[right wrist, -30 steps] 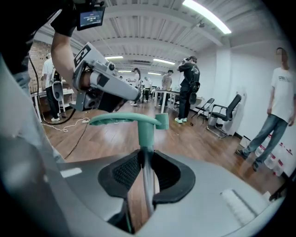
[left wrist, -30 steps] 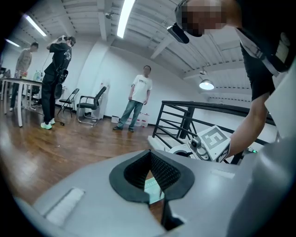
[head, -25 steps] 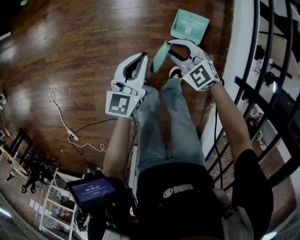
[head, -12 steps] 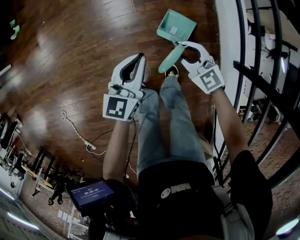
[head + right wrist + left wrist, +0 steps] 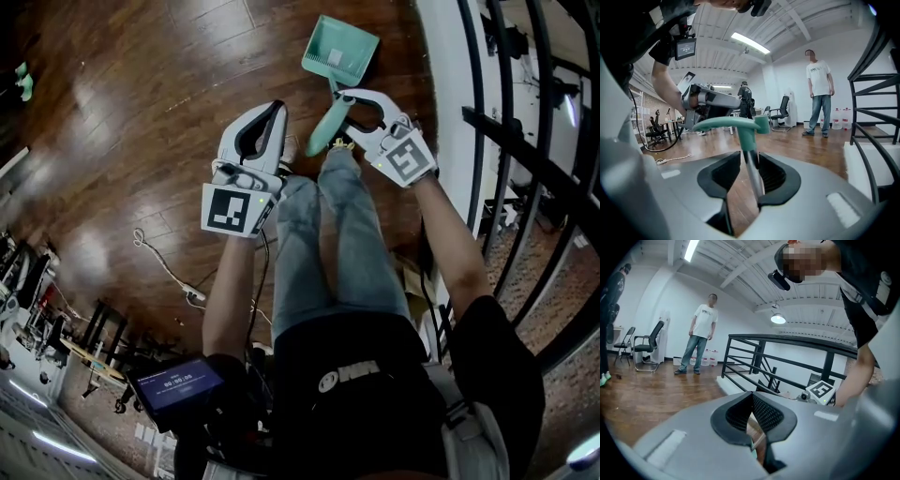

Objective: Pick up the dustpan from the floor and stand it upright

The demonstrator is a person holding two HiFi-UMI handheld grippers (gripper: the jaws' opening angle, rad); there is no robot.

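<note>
The teal dustpan [image 5: 339, 52] is tilted up, its pan low near the wooden floor and its teal handle [image 5: 328, 127] slanting back toward me. My right gripper [image 5: 349, 103] straddles the handle, and its jaws are opening. In the right gripper view the thin shaft [image 5: 752, 173] lies against the right pad, with a gap to the left pad, and the handle's curved teal top [image 5: 733, 124] rises beyond. My left gripper [image 5: 272, 111] hovers left of the handle with its fingers together and holds nothing. Its pads [image 5: 764, 416] almost meet.
A black railing [image 5: 525, 141] on a white curb [image 5: 448, 75] runs along the right. A white cable [image 5: 164, 267] trails over the floor at the left. My legs [image 5: 328, 234] are below the grippers. A person [image 5: 701, 338] stands far off near chairs [image 5: 647, 345].
Both grippers and the dustpan have drifted left in the head view. The pan has swung nearer the railing's curb. The right jaws have spread wider around the handle.
</note>
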